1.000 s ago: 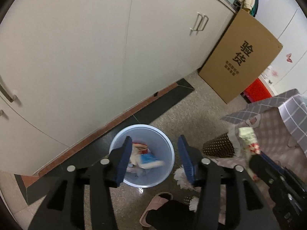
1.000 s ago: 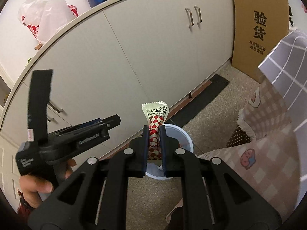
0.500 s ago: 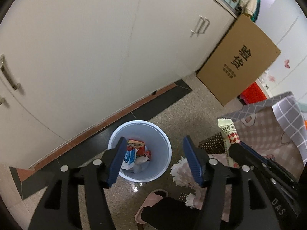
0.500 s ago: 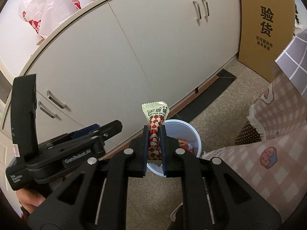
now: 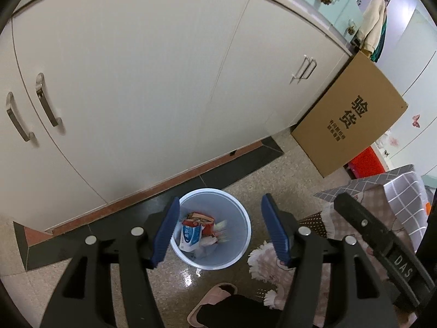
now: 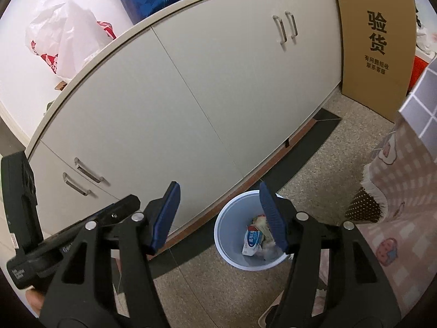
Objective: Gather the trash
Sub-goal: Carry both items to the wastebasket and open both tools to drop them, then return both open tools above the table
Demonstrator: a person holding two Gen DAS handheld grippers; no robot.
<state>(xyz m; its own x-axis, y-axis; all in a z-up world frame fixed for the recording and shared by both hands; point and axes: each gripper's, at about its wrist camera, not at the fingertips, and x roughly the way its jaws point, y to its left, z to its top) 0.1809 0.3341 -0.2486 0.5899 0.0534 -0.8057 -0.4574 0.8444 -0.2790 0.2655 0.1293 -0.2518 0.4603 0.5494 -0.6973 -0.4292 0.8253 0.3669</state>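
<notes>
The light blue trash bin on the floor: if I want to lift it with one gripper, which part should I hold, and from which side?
Probably grip the thin rim of the trash bin from above, one finger inside and one outside. It stands upright with its mouth open, and the wall looks too wide to span. Choose the rim away from the wrappers, near the tablecloth.

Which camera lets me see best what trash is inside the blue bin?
The left wrist view: it looks almost straight down into the bin, so the wrappers lie in plain sight. In the right wrist view the bin is more slanted, and a gripper finger covers some trash.
</notes>
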